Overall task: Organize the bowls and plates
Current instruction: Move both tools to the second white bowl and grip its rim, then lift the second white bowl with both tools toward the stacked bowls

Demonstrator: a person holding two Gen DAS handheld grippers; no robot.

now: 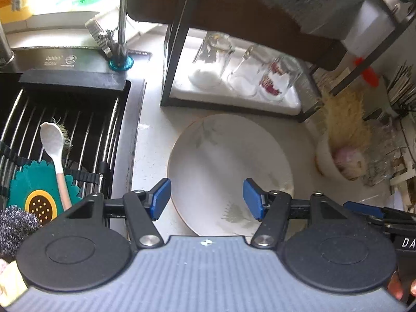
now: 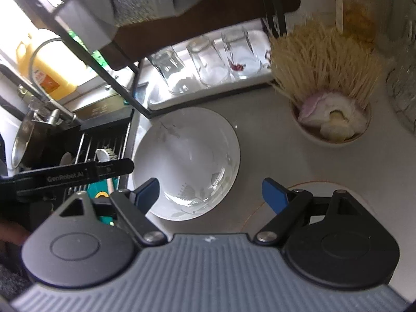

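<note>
Here the white floral plate [image 1: 228, 171] lies flat on the counter [image 2: 262, 140], just right of the sink rack [image 1: 65, 130]. The left gripper [image 1: 207, 199] hovers directly above its near rim, jaws apart and empty; the right gripper [image 2: 210, 195], wider and empty, hangs off its right edge.

Plate [image 1: 208, 161] glossy glazed ceramic; counter [image 2: 260, 140] smooth matt; glasses [image 1: 213, 59] clear; sink rack [image 1: 78, 119] shiny metal.

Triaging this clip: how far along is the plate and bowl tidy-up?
Early. Done: nothing looks stacked or put away. In hand: nothing; left gripper and right gripper are both open above the floral plate on the counter. Left: that plate, a second plate under the right gripper, and the bowl of odds and ends.
</note>
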